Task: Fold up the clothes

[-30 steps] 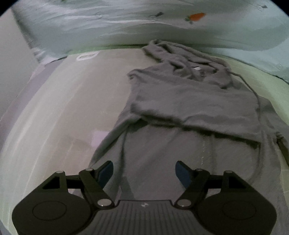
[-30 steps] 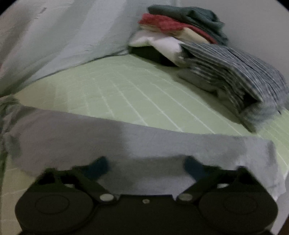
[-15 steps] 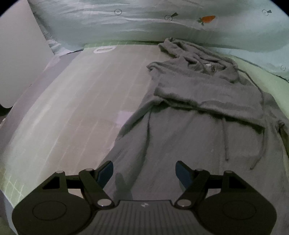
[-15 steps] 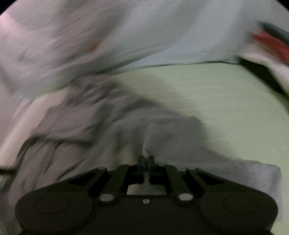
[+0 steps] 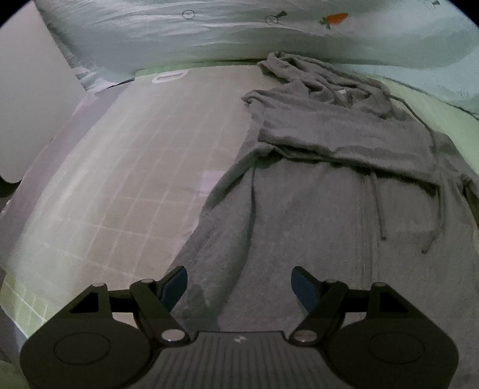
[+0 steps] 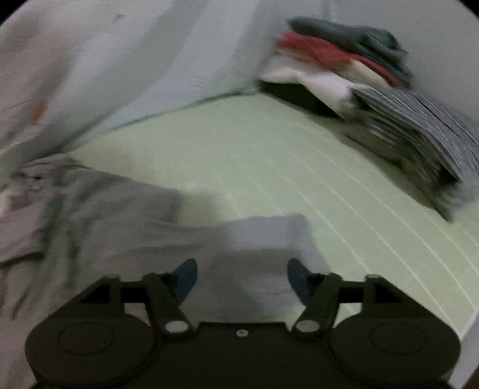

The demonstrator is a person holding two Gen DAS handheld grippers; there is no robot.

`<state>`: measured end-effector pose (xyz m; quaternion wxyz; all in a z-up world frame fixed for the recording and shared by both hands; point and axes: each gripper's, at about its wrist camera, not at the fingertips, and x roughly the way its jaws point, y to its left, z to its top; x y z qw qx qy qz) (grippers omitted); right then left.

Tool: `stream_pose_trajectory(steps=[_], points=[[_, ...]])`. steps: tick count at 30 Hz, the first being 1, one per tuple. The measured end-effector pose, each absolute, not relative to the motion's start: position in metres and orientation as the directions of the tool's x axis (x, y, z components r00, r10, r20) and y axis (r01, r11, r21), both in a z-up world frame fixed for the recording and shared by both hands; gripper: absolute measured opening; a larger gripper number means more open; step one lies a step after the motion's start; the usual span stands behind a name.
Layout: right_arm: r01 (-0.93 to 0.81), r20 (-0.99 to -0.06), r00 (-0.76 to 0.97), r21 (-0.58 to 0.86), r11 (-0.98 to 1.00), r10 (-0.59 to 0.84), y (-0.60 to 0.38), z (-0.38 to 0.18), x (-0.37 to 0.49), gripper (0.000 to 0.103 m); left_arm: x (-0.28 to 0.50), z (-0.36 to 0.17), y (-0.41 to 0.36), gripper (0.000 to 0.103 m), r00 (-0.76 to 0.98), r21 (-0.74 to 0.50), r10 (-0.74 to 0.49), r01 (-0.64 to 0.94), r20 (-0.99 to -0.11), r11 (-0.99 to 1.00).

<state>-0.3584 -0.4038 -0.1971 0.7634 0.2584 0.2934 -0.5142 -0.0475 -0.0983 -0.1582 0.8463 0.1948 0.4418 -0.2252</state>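
A grey hoodie (image 5: 323, 191) lies spread on the pale green checked sheet (image 5: 125, 167), hood at the far end, one sleeve folded across the chest, drawstrings trailing down the front. My left gripper (image 5: 239, 284) hovers over its lower left edge, open, nothing between the fingers. In the right wrist view the hoodie (image 6: 98, 209) lies at the left, and a loose sleeve or corner (image 6: 266, 239) rests ahead of my right gripper (image 6: 242, 276). Its jaws are opening, and the blue pads stand apart from the cloth.
A stack of folded clothes (image 6: 338, 57) and a striped folded garment (image 6: 419, 128) sit at the far right corner of the bed. A light blue duvet with a carrot print (image 5: 336, 18) runs along the back. A white wall (image 5: 27, 113) stands at the left.
My right gripper shut on a pinch of grey cloth half a second ago, then let it go and swung right; the cloth now lies on the sheet. The left gripper drifted back slightly, staying open.
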Motion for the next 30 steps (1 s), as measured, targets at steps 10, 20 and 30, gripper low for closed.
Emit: stream_pose_trajectory(steps=[10,20,30], points=[[0.881,-0.716,0.346,0.027,0.472,-0.606,-0.390,-0.204,-0.338,0.023,-0.050,-0.158,-0.096,0.078,0.517,0.169,-0.201,0.582,-0.832,0.796],[0.658,-0.566,0.730,0.435,0.614,-0.382,-0.388,-0.148,-0.277,0.000,-0.040,-0.157,-0.084,0.078,0.520,0.155,-0.202,0.563,-0.830,0.812],[0.495,-0.559,0.781,0.281,0.822,-0.280,-0.313,-0.127,-0.193,0.045,-0.033,-0.152,-0.077,0.078,0.536,0.148,-0.196,0.531,-0.821,0.834]])
